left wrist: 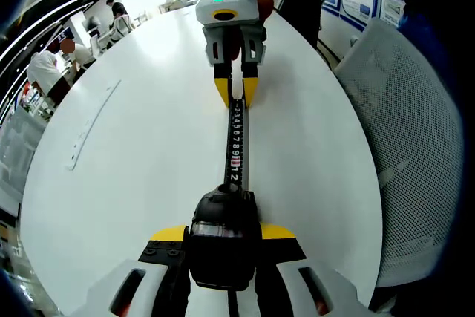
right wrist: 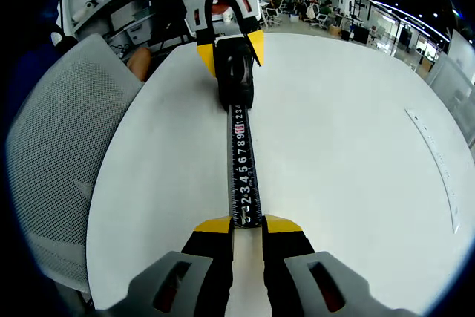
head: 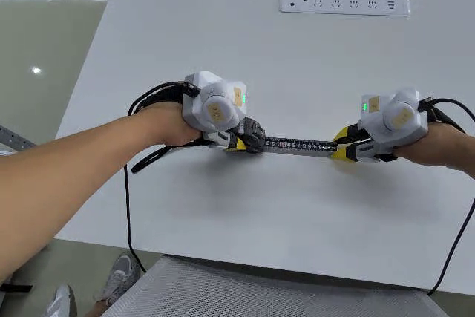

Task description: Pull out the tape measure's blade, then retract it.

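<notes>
My left gripper (head: 245, 137) is shut on the black tape measure case (head: 252, 136), which fills the space between its yellow-tipped jaws (left wrist: 223, 235). A short length of blade (head: 300, 144) with printed numbers runs across the white table to my right gripper (head: 343, 143), which is shut on the blade's end (right wrist: 246, 222). In the left gripper view the right gripper (left wrist: 235, 94) pinches the blade tip at the far end. In the right gripper view the left gripper (right wrist: 231, 53) holds the case (right wrist: 236, 76) opposite.
The white table (head: 297, 57) carries a white power strip (head: 344, 4) at the far side. A grey mesh chair (head: 260, 291) stands at the near table edge. Black cables trail from both grippers. People stand in the background of the left gripper view.
</notes>
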### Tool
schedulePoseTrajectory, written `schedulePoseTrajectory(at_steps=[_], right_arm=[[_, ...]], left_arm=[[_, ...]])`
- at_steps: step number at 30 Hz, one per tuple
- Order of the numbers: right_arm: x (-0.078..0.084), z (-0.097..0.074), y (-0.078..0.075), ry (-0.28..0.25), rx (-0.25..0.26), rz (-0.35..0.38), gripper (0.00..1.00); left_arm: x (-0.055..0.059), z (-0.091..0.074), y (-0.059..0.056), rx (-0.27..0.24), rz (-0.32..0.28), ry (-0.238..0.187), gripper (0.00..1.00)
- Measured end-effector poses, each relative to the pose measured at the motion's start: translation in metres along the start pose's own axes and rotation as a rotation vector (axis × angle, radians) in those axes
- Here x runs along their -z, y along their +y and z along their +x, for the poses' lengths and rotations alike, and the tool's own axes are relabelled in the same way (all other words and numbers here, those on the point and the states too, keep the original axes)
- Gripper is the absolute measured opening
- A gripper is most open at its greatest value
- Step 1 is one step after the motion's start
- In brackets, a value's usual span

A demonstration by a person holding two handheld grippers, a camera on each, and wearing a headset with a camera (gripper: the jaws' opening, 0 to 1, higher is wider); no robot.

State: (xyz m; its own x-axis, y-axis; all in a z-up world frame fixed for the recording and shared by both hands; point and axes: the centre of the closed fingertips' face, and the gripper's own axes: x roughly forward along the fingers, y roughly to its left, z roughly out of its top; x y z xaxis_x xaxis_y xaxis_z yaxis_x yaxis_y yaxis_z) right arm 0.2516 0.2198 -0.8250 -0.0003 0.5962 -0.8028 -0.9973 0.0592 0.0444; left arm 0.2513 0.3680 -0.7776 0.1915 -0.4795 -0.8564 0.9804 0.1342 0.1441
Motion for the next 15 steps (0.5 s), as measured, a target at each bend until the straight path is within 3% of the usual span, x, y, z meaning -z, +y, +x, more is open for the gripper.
schedulePoseTrajectory(at_steps=[15], right_arm=[[0.018, -0.016, 0.0, 0.021, 0.01, 0.0, 0.1]], left_arm=[[0.005, 0.007, 0.005, 0.003, 0.001, 0.003, 0.29]])
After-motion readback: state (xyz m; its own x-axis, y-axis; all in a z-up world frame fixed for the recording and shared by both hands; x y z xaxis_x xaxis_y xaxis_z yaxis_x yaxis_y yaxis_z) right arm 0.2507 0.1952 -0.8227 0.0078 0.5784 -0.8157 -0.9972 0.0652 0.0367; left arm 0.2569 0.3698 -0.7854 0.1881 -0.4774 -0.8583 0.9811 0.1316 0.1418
